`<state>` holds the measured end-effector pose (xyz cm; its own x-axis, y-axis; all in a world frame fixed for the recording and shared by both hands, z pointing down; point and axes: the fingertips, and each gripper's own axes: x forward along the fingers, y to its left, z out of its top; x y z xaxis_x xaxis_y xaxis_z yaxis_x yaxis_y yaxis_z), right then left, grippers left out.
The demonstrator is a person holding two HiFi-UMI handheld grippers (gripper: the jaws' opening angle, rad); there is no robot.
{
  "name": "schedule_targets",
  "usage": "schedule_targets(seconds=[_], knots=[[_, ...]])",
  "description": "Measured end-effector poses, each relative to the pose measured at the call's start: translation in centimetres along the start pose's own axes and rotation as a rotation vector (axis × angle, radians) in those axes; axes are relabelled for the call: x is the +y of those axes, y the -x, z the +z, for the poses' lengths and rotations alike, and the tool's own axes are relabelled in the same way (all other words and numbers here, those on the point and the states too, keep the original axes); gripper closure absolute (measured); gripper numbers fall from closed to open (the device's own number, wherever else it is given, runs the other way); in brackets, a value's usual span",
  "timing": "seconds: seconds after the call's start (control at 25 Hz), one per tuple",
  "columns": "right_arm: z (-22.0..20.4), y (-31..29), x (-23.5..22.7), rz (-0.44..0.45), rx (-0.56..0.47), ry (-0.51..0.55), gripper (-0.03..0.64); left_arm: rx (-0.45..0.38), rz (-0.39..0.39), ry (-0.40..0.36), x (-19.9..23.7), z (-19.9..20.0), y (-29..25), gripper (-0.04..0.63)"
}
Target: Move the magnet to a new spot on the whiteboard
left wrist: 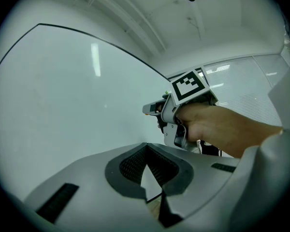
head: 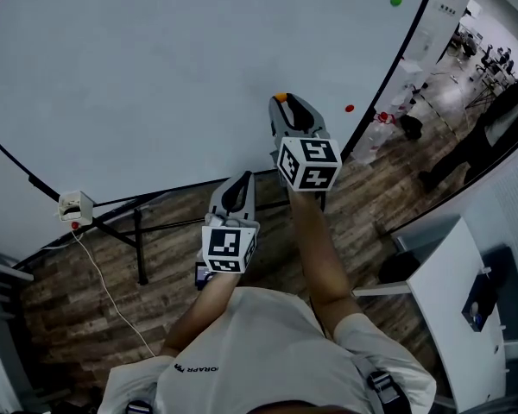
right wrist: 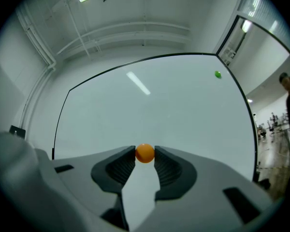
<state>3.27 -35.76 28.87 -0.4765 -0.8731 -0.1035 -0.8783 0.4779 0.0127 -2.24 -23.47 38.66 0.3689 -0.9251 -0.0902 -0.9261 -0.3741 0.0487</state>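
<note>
R gripper [head: 285,106] is up at the whiteboard [head: 155,67] and it's got the orange magnet [right wrist: 145,153]: both jaws pinch the little ball, one pad on each side, right at the tips. In the head view the magnet sits over the board's lower right area, above the bottom edge and left of the right edge. Touching the board or just off it? Can't tell from here.

L gripper [head: 239,182] hangs lower, near the bottom edge of the board. Its jaws are clenched tip to tip w/ nothing between them. It points level at the board, and its own view catches the other hand wrapped round the R gripper's handle.

Two more on the board: a green magnet [head: 395,1] high up by the right edge, well apart from the orange one, and a red magnet [head: 349,108] lower down, close to the right edge, near the R gripper.

A marker cube [head: 309,163] rides on the R gripper; a second one sits on the L. A small white box [head: 75,205] w/ a cable hangs by the board's lower left corner. Wood floor [head: 86,291] runs below, and a white table [head: 453,283] stands off to the right.
</note>
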Motion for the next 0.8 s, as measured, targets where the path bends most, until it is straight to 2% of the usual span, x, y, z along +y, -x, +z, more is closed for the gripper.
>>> schedule_targets(seconds=[0.8], knots=[[0.3, -3.4, -1.0, -0.021, 0.005, 0.042, 0.486, -0.010, 0.007, -0.005, 0.5, 0.0, 0.2, 0.592]])
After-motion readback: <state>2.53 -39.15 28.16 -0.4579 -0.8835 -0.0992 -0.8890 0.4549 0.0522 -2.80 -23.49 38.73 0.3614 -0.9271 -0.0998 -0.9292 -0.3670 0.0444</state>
